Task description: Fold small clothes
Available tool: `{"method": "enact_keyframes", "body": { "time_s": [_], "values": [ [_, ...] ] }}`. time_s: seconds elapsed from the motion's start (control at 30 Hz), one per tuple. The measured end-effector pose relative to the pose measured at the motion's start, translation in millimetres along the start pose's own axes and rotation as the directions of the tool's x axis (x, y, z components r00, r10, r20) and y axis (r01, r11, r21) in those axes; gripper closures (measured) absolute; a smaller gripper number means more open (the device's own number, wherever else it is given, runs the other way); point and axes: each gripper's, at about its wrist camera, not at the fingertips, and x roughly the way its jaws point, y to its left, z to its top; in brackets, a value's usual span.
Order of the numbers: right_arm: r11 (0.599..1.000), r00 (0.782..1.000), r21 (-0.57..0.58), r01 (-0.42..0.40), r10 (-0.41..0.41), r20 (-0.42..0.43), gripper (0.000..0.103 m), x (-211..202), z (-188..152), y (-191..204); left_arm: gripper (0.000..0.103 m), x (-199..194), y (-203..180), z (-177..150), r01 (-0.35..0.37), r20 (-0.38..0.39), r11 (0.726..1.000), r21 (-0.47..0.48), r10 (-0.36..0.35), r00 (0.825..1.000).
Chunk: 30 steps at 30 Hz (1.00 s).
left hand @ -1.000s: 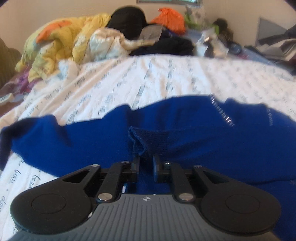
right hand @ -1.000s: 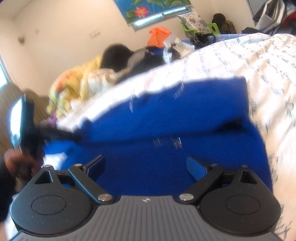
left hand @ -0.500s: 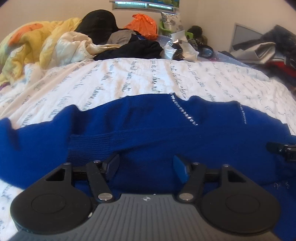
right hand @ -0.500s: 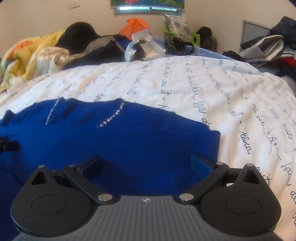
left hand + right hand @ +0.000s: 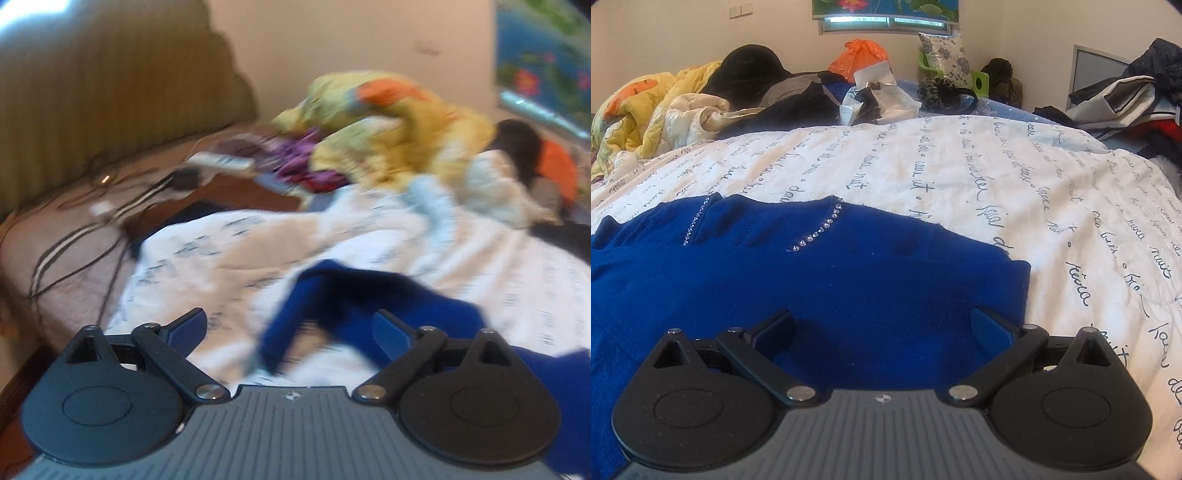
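Bedsheet (image 5: 960,177) carries the blue sweater (image 5: 812,280) under the released right claw (image 5: 882,328); left claw (image 5: 288,332) opening, empty.

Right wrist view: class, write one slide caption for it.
Open right tongs hover over a blue top with a rhinestone neckline, spread on a script-printed bedsheet.

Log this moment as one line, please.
left tool: opening, empty | right tool: open over blue sweater | sweater flat on bedsheet
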Motion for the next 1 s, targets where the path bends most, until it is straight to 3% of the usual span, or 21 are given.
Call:
{"method": "enact_keyframes", "body": {
  "time_s": [0.07, 0.1, 0.13, 0.17, 0.27, 0.33, 0.37, 0.43, 0.47, 0.53, 0.57, 0.6, 0.63, 0.67, 0.7, 0.77, 0.8, 0.83, 0.9, 0.93, 1.0],
  "values": [
    [1.000, 1.000, 0.001, 0.001, -0.001, 0.000, 0.000, 0, 0, 0, 0.032, 22, 3, 4, -0.022, -0.069, 0.998, 0.057, 0.026, 0.997],
    [1.000, 1.000, 0.001, 0.001, -0.001, 0.001, 0.000, 0, 0, 0, 0.051, 32, 0, 4, -0.034, -0.105, 0.995, 0.096, 0.044, 0.993],
    [1.000, 1.000, 0.001, 0.000, 0.000, 0.001, 0.000, 0, 0, 0, 0.082, 41, -4, 2, -0.051, -0.144, 0.990, 0.133, 0.070, 0.987],
    [1.000, 1.000, 0.002, 0.000, 0.000, 0.001, 0.000, 0, 0, 0, 0.092, 49, -7, -2, -0.075, -0.176, 0.985, 0.158, 0.103, 0.979],
    [1.000, 1.000, 0.004, -0.001, 0.001, 0.001, 0.000, 0, 0, 0, 0.093, 37, -10, -1, -0.161, -0.108, 0.972, 0.172, 0.181, 0.978],
    [1.000, 1.000, 0.008, -0.003, 0.003, 0.003, 0.000, 0, 0, -1, 0.094, 2, -29, 5, -0.198, 0.052, 0.954, 0.226, 0.192, 0.980],
    [1.000, 1.000, 0.009, -0.003, 0.003, 0.004, 0.000, 0, 1, -1, 0.094, -22, -46, 8, -0.206, 0.159, 0.940, 0.273, 0.167, 0.973],
    [1.000, 1.000, 0.010, -0.002, 0.002, 0.004, 0.000, 0, 0, 0, 0.094, -78, -86, 5, -0.185, 0.356, 0.906, 0.380, 0.041, 0.933],
    [1.000, 1.000, 0.010, -0.003, 0.003, 0.005, 0.000, 1, 0, -1, 0.094, -109, -108, 0, -0.153, 0.429, 0.886, 0.438, -0.057, 0.901],
    [1.000, 1.000, 0.015, -0.006, 0.006, 0.007, 0.000, 0, 0, -1, 0.093, -172, -149, -21, -0.060, 0.512, 0.828, 0.557, -0.286, 0.810],
    [1.000, 1.000, 0.021, -0.009, 0.009, 0.010, 0.000, 0, 0, -2, 0.093, -203, -169, -35, 0.017, 0.491, 0.779, 0.626, -0.411, 0.768],
    [0.999, 1.000, 0.030, -0.014, 0.013, 0.014, 0.000, -1, 0, -3, 0.082, -229, -187, -48, 0.135, 0.397, 0.703, 0.698, -0.537, 0.744],
    [0.999, 1.000, 0.041, -0.020, 0.020, 0.018, 0.000, -2, -1, -5, 0.041, -251, -203, -60, 0.269, 0.256, 0.600, 0.753, -0.644, 0.721],
    [0.998, 0.999, 0.057, -0.031, 0.029, 0.024, 0.000, -3, -1, -7, 0.019, -268, -217, -74, 0.398, 0.112, 0.496, 0.771, -0.722, 0.683],
    [0.996, 0.999, 0.076, -0.045, 0.043, 0.032, 0.000, -4, -1, -10, 0.000, -283, -224, -91, 0.467, 0.051, 0.443, 0.765, -0.765, 0.642],
    [0.989, 0.996, 0.125, -0.079, 0.074, 0.051, 0.000, -6, -2, -19, 0.000, -305, -226, -128, 0.532, -0.021, 0.360, 0.767, -0.813, 0.581],
    [0.984, 0.994, 0.150, -0.098, 0.090, 0.063, 0.000, -7, -3, -23, 0.000, -311, -224, -145, 0.551, -0.049, 0.332, 0.765, -0.823, 0.565],
    [0.979, 0.992, 0.170, -0.113, 0.102, 0.072, 0.000, -9, -4, -26, 0.000, -312, -217, -159, 0.570, -0.058, 0.333, 0.751, -0.827, 0.559],
    [0.973, 0.990, 0.190, -0.132, 0.119, 0.082, 0.000, -10, -5, -30, 0.000, -302, -205, -177, 0.635, -0.114, 0.341, 0.694, -0.818, 0.564],
    [0.972, 0.989, 0.191, -0.133, 0.119, 0.083, 0.000, -10, -5, -30, 0.000, -297, -200, -184, 0.658, -0.146, 0.352, 0.666, -0.804, 0.577],
    [0.977, 0.992, 0.178, -0.119, 0.107, 0.073, 0.000, -9, -4, -28, 0.000, -276, -187, -189, 0.673, -0.171, 0.403, 0.620, -0.768, 0.617]
  ]
}}
